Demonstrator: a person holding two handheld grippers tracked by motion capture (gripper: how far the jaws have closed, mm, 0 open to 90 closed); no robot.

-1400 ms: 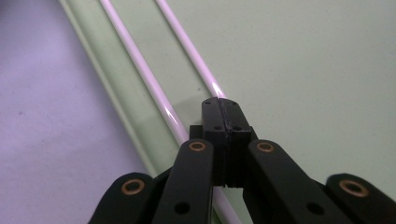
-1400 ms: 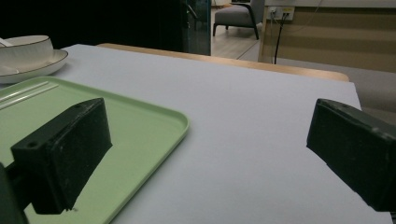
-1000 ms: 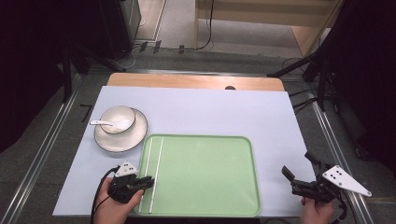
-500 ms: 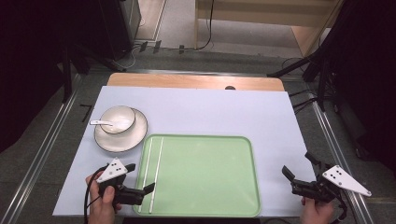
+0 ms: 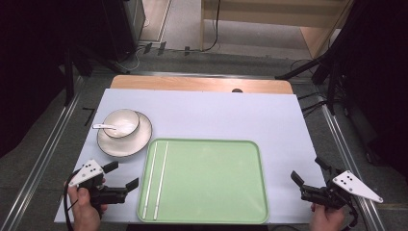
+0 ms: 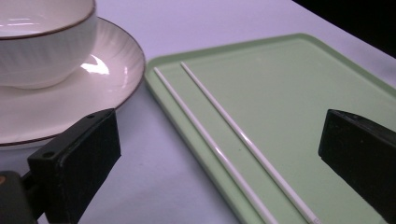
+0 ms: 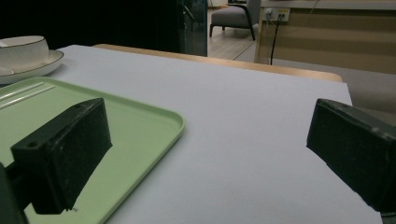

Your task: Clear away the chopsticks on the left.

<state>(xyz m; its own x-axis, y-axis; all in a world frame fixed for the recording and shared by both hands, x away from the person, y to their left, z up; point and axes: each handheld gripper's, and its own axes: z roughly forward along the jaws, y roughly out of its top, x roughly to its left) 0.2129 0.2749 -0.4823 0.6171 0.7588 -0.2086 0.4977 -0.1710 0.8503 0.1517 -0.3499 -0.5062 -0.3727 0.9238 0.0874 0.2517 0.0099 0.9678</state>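
Lying side by side on the green tray point(image 5: 207, 192), the two white chopsticks point(image 5: 155, 180) look thin, light and slippery; pinch their middle. Left gripper point(image 5: 122, 176) fingers have just spread wide, holding nothing; right gripper point(image 5: 308, 172) fingers spread too.

I count two white chopsticks point(image 5: 155, 180) lying on one green tray point(image 5: 216, 192). At ten o'clock from the tray stand one plate point(image 5: 126, 142), one bowl point(image 5: 124, 122) on it and one white spoon point(image 5: 105, 127) in the bowl. I hold two grippers: left gripper point(image 5: 122, 175) and right gripper point(image 5: 309, 170).
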